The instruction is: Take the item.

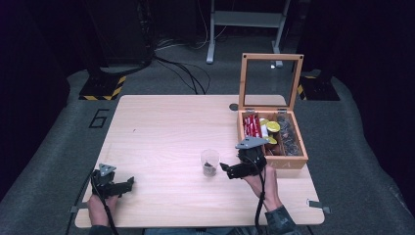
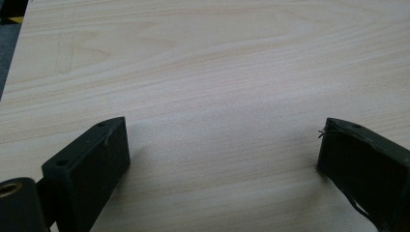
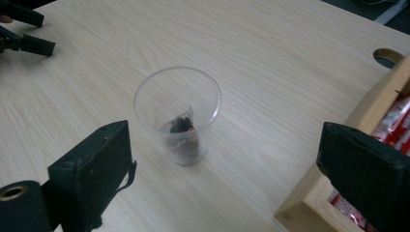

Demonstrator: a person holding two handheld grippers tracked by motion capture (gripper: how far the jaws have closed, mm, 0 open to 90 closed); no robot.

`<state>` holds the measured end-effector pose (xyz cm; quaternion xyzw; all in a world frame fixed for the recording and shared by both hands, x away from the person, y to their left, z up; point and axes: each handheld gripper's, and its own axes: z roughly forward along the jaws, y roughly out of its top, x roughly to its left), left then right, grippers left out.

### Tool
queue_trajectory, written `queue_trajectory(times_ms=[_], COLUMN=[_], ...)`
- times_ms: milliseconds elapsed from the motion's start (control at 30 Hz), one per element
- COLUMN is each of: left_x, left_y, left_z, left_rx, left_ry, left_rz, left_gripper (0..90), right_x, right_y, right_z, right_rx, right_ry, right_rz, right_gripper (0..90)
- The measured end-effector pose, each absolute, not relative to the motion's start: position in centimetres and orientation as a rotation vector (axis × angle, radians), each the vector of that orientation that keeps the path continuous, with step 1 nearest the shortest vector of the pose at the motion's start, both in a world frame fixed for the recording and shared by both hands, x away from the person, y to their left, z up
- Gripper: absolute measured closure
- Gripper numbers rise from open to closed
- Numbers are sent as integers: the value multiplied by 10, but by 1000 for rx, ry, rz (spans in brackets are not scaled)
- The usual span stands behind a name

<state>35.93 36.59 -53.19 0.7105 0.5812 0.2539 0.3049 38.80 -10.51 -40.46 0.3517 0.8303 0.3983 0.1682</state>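
A clear plastic cup [image 1: 210, 162] stands upright near the middle of the wooden table [image 1: 166, 132], with a dark tea bag at its bottom [image 3: 183, 129]. My right gripper [image 1: 226, 171] is just right of the cup, open, its jaws pointing at it with nothing between them. In the right gripper view the cup [image 3: 178, 113] sits ahead between the wide jaws, apart from both. My left gripper [image 1: 128, 183] rests open near the table's front left corner, over bare wood [image 2: 222, 96]. It appears far off as the left gripper [image 3: 29, 31] in the right gripper view.
An open wooden box [image 1: 288, 159] with a glass lid [image 1: 270, 81] raised upright stands at the right edge, holding red packets [image 1: 252, 125], yellow items [image 1: 272, 127] and dark bags. A round cable hole [image 1: 234, 106] lies behind it. The box corner [image 3: 309, 193] is close beside my right gripper.
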Motion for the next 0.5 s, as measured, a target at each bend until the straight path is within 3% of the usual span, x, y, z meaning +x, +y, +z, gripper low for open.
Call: queue_trajectory(times_ms=[500], left_x=[359], left_y=[366], left_z=[-532], left_rx=[1881], left_ry=[1539], left_rz=[671], left_gripper=[43], right_x=[363], right_y=[-168], right_z=[-410], right_rx=[1132], right_ry=[2215], right_rz=[1107], right_gripper=[52])
